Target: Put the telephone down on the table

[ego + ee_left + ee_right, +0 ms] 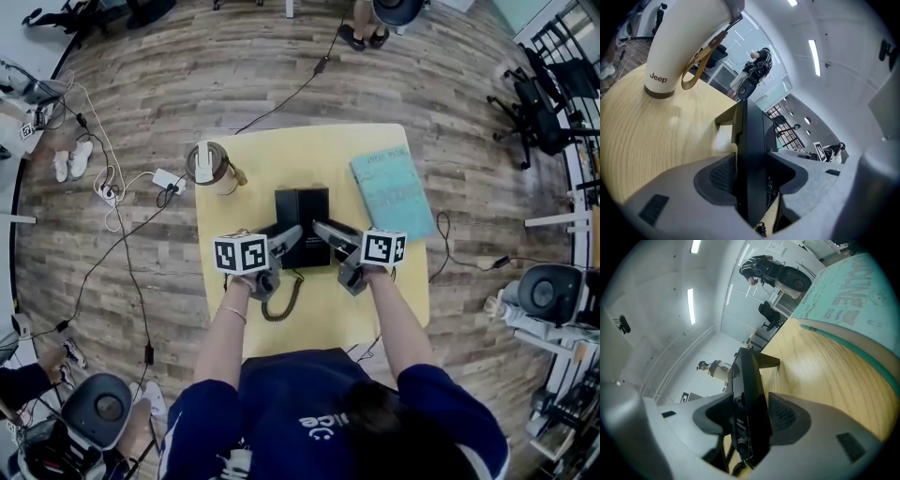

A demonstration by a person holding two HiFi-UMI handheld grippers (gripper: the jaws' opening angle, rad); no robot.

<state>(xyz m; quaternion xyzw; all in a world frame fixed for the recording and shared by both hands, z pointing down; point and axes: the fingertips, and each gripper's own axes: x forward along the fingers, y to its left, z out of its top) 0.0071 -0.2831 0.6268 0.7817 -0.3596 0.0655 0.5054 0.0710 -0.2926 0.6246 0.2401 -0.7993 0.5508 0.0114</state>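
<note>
**A:** Phone (302,214): how do the fingers stand on it?

**B:** The left pads (723,176) lie against both faces of the black body. The left gripper (752,157) is clamped on it, with its jaws spread wide because the body is thick. The right pads (783,414) sit the same way at the other end, so the right gripper (751,401) has hold of it too. Nothing else is between either pair of jaws.

**A:** And where is the phone itself?

**B:** It is near the middle of the table (272,155), gripped at its two near corners. In the head view it looks level and flat on the wood. In the left gripper view its far corner throws a tight shadow just beneath it. I judge it down, or all but down. Whether the base bears fully on the table I can't tell.

**A:** So what's done?

**B:** Carrying and lowering look finished. The cord (281,305) lies slack on the table, just beside the left gripper.

**A:** What's left?

**B:** Letting go. Both pairs of jaws have to open and draw back toward the person without dragging the phone along. The cup (211,167) stands well apart at the far left. The book (394,192) lies near the phone on the right without touching it. Neither is in the way of a retreat.
</note>
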